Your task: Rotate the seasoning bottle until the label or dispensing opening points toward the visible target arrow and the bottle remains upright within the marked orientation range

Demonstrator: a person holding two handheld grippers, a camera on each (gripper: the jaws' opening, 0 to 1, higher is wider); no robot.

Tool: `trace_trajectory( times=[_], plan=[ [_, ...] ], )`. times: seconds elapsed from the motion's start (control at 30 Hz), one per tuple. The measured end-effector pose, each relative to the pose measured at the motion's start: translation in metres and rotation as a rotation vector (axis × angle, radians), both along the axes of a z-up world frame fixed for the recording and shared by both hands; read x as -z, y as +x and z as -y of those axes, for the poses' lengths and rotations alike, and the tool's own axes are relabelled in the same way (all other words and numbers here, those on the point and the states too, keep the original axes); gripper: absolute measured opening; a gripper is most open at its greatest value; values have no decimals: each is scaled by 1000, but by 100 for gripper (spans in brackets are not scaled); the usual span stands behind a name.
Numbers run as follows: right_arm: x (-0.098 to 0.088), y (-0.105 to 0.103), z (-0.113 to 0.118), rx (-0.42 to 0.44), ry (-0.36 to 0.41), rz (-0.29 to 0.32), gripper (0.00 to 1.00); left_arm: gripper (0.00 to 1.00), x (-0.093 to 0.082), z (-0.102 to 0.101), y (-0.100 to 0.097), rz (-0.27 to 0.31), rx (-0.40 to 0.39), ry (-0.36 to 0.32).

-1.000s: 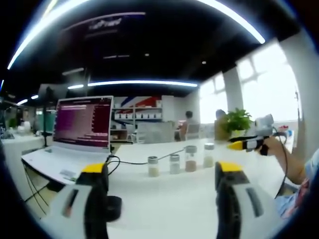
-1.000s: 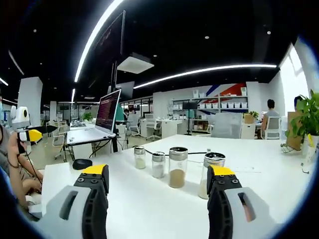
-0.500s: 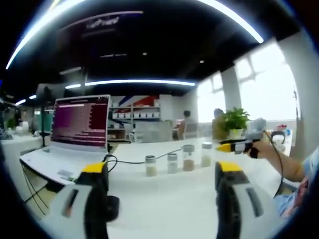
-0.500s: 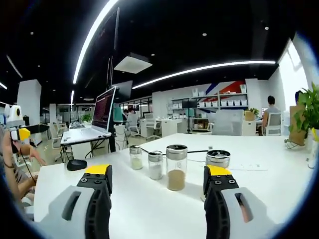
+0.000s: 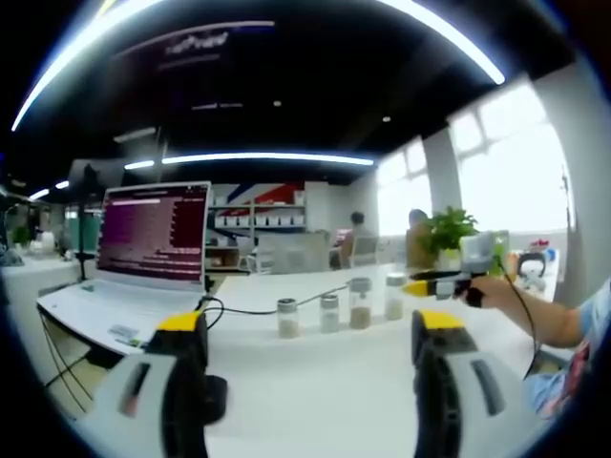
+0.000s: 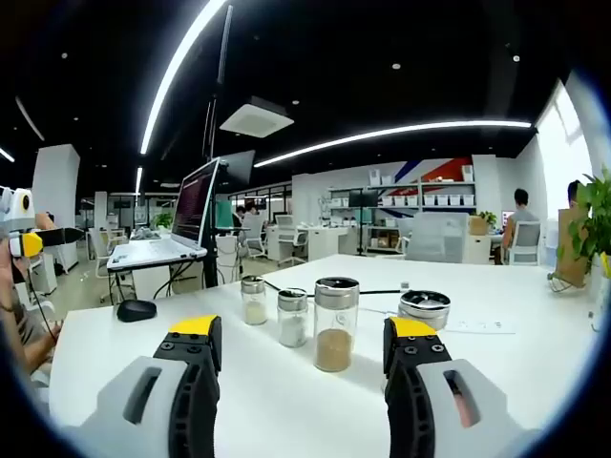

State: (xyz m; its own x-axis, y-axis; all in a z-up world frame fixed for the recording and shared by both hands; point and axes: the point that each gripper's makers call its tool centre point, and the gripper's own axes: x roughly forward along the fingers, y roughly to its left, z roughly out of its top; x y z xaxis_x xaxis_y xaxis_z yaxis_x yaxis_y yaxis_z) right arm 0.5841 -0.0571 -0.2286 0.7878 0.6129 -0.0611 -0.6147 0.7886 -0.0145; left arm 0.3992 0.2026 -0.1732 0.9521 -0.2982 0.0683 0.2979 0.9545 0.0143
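Observation:
Four glass seasoning bottles with silver caps stand upright in a row on the white table (image 5: 315, 382). In the left gripper view the row runs from the nearest bottle (image 5: 288, 318) to the farthest (image 5: 395, 296). In the right gripper view a tall bottle of brown powder (image 6: 334, 324) stands just ahead, between my jaws. A wide-capped bottle (image 6: 420, 308) is partly hidden behind the right jaw. My left gripper (image 5: 308, 322) is open and short of the row. My right gripper (image 6: 304, 327) is also open and holds nothing; it shows as a yellow-tipped tool (image 5: 441, 283) beside the farthest bottle.
An open laptop (image 5: 153, 239) sits at the table's left end, with a black cable (image 5: 243, 308) running to the bottles. A black mouse (image 6: 136, 310) lies near it. A potted plant (image 5: 449, 229) stands behind the row. Office desks and seated people fill the background.
The right gripper has come closer to the bottles, and in the left gripper view it has moved left toward the row's far end. The bottles have not moved.

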Motion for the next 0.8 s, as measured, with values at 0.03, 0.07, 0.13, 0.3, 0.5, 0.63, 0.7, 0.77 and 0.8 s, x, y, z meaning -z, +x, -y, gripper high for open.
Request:
trace_trajectory(
  times=[0.03,0.07,0.13,0.3,0.5,0.63,0.7,0.77,0.8],
  plan=[
    [1,1,0,-1,0,0,69,93,0,0,0,0,0,0],
    [1,3,0,1,7,-1,68,93,0,0,0,0,0,2],
    [0,7,0,8,10,4,67,93,0,0,0,-1,-1,4],
    [-3,12,-2,15,17,22,66,93,2,0,1,-6,1,3],
    [-3,19,-6,27,9,17,66,93,2,0,1,-4,2,5],
    [1,30,-8,38,-1,3,65,93,1,0,1,-1,2,6],
    [4,35,-8,46,-2,-5,65,93,2,0,3,-2,3,6],
    [6,42,-10,46,11,-14,65,93,3,0,4,-6,4,4],
    [7,47,-11,45,12,-16,65,93,4,-1,5,-8,4,2]
  ],
)
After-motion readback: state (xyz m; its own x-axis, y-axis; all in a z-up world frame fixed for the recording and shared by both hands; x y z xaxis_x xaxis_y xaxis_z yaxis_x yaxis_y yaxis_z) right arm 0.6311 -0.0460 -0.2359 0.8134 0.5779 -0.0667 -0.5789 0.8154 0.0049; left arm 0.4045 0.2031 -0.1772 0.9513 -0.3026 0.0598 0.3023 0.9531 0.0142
